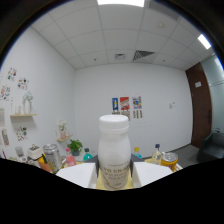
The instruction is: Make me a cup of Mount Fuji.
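The gripper has its 2 fingers pressed against the sides of a white bottle, held upright. A can stands at 9 o'clock of it, a plant just beyond.

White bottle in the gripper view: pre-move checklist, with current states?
1. White bottle sits between the fingers: ok.
2. Bottle upright: ok.
3. Cap on: ok.
4. Both fingers pressing on it: looks so, ok.
5. Bottle lifted free of any support: cannot tell, its base is hidden.
6. Path ahead: can, plant and small bottles stand beyond; whether they are clear of it: cannot tell.
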Available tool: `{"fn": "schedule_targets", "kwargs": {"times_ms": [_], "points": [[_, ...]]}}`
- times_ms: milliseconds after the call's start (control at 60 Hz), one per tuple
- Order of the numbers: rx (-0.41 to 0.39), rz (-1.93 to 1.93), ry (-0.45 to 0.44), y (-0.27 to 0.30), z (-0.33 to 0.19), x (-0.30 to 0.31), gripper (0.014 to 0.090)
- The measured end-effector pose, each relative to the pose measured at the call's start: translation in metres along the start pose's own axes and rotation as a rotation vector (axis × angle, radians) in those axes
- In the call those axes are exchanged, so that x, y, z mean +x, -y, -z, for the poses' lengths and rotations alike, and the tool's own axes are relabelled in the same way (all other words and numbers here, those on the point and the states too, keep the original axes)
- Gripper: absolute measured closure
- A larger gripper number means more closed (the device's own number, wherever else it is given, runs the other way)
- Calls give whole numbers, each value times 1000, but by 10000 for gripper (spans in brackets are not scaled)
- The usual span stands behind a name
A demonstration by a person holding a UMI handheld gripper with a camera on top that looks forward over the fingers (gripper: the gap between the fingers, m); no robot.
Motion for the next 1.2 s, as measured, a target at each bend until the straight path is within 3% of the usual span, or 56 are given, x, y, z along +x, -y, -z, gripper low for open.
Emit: {"fn": "schedule_targets", "kwargs": {"times_ms": [117, 317, 500, 600, 833, 1200], "points": [[-7, 16, -35, -31, 29, 25, 561], [-174, -3, -102, -176, 62, 77, 561], [-259, 26, -115, -291, 71, 103, 559], [-292, 107, -105, -328, 68, 109, 562], [-353, 652, -47, -353, 57, 116, 562], [-362, 1457, 90, -362, 43, 108, 566]]}}
